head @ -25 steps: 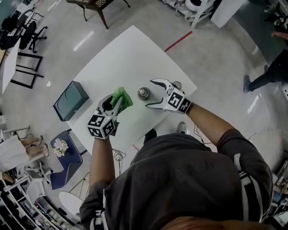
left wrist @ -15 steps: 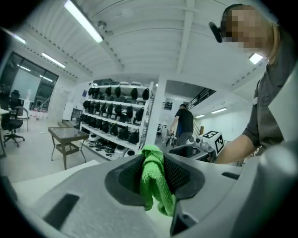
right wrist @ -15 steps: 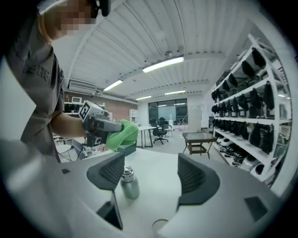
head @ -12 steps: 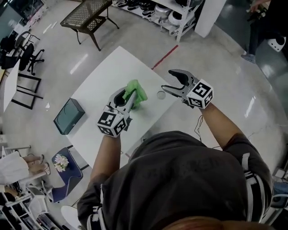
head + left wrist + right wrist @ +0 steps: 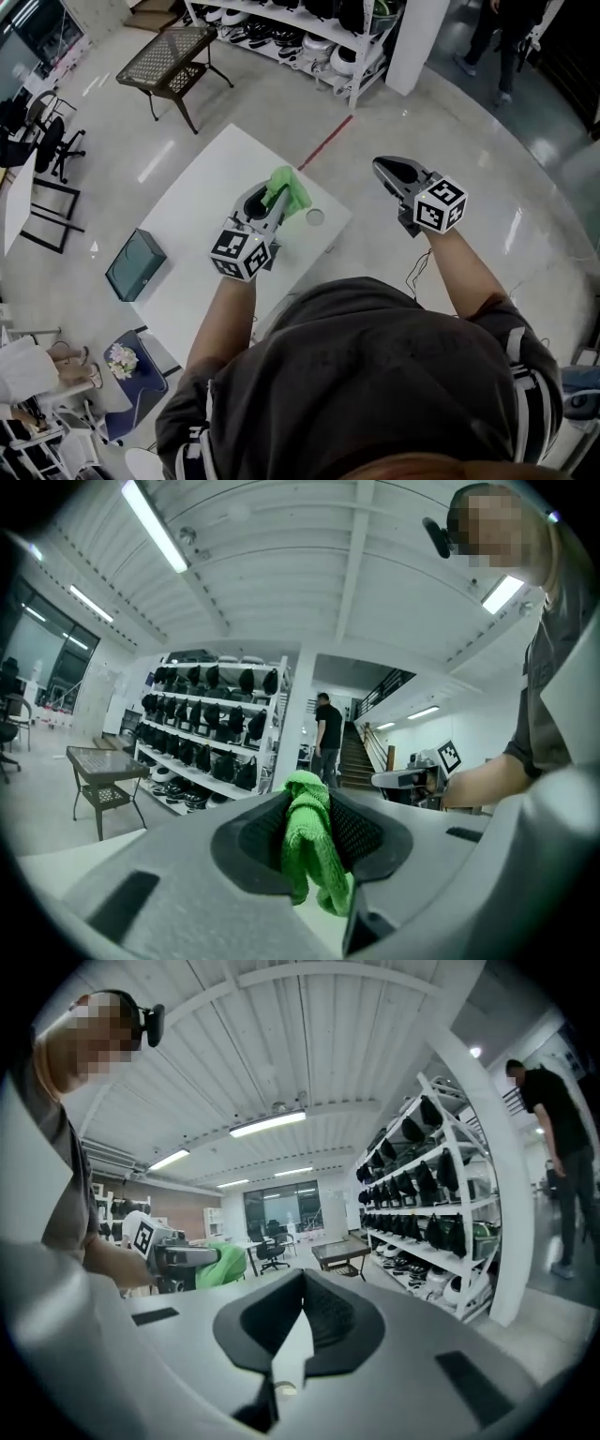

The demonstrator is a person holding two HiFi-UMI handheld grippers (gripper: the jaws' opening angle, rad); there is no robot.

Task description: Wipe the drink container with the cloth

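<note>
On the white table point(image 5: 216, 178) stands the drink container point(image 5: 315, 217) — probably light, slick, best pinched round its wall — with the left gripper point(image 5: 275, 194) clamping the green cloth point(image 5: 291, 195) and the right gripper point(image 5: 381, 165) just closed on nothing.

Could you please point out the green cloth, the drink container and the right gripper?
green cloth point(image 5: 289, 193): head view, on the bunched fabric.
drink container point(image 5: 315, 217): head view, on its round top.
right gripper point(image 5: 380, 166): head view, at its shut jaw tips.

Left gripper point(image 5: 271, 203) level, tight on the cloth point(image 5: 289, 191); right gripper point(image 5: 384, 169) near level, jaws just closed, empty.
</note>
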